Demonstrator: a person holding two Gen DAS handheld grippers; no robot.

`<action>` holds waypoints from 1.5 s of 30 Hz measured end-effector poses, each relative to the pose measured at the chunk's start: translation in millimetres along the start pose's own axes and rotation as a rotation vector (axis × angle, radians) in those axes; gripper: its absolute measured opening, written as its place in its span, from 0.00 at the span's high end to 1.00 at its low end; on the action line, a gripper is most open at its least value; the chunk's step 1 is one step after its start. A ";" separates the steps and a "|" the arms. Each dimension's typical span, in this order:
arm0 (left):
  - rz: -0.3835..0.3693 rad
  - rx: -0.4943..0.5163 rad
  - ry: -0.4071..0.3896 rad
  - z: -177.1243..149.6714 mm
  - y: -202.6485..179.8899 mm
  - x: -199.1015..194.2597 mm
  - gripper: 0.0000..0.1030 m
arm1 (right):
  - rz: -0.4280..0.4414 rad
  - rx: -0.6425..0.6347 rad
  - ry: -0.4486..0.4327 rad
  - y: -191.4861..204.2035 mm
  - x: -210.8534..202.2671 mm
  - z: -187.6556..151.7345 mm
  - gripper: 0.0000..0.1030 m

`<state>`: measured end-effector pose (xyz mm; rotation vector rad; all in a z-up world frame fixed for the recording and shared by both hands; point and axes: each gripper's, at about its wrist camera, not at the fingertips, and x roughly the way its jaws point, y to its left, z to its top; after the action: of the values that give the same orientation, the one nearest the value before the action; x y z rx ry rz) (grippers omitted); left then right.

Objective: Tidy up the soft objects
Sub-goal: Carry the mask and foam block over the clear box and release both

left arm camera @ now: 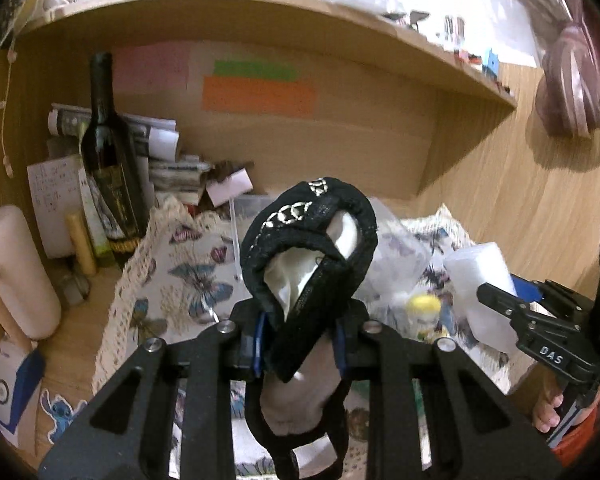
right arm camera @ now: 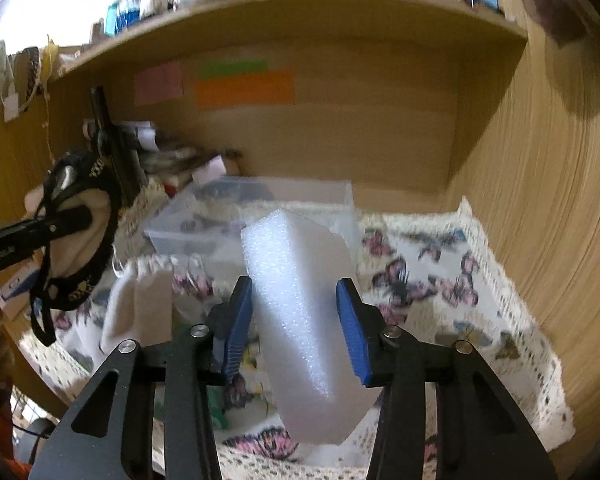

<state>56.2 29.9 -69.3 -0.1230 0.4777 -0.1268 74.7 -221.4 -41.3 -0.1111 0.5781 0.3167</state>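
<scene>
My left gripper (left arm camera: 300, 336) is shut on a black padded strap item with white lining (left arm camera: 312, 248) and holds it up above the butterfly cloth (left arm camera: 196, 276). The same item also shows in the right wrist view (right arm camera: 80, 236), at the left, on the left gripper's finger. My right gripper (right arm camera: 296, 324) is shut on a white foam block (right arm camera: 300, 312), which stands tilted between the blue pads (right arm camera: 354, 332) above the cloth (right arm camera: 460, 292). In the left wrist view the right gripper (left arm camera: 540, 328) and foam block (left arm camera: 480, 280) are at the right.
A clear plastic bin (right arm camera: 260, 208) sits on the cloth at the back. White socks (right arm camera: 140, 304) lie left of the foam. A dark wine bottle (left arm camera: 110, 152), papers (left arm camera: 160, 148) and a pale roll (left arm camera: 16, 272) stand at the left. A wooden shelf (left arm camera: 260, 12) runs overhead, with a side wall (right arm camera: 560, 200) at the right.
</scene>
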 end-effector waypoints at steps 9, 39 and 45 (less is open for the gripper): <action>0.005 0.023 -0.052 39.9 -4.3 18.3 0.75 | -0.013 -0.060 -0.100 10.5 11.1 51.6 0.62; 0.095 0.097 0.307 65.8 5.3 211.1 0.68 | -0.004 -0.174 0.201 35.3 193.8 76.2 0.61; 0.070 0.096 0.324 68.2 2.3 207.1 0.52 | 0.042 -0.172 0.202 40.1 183.6 76.7 0.37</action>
<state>270.4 7.0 -102.7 0.0100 0.7969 -0.1007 246.6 -120.6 -79.6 -0.2994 0.7539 0.3986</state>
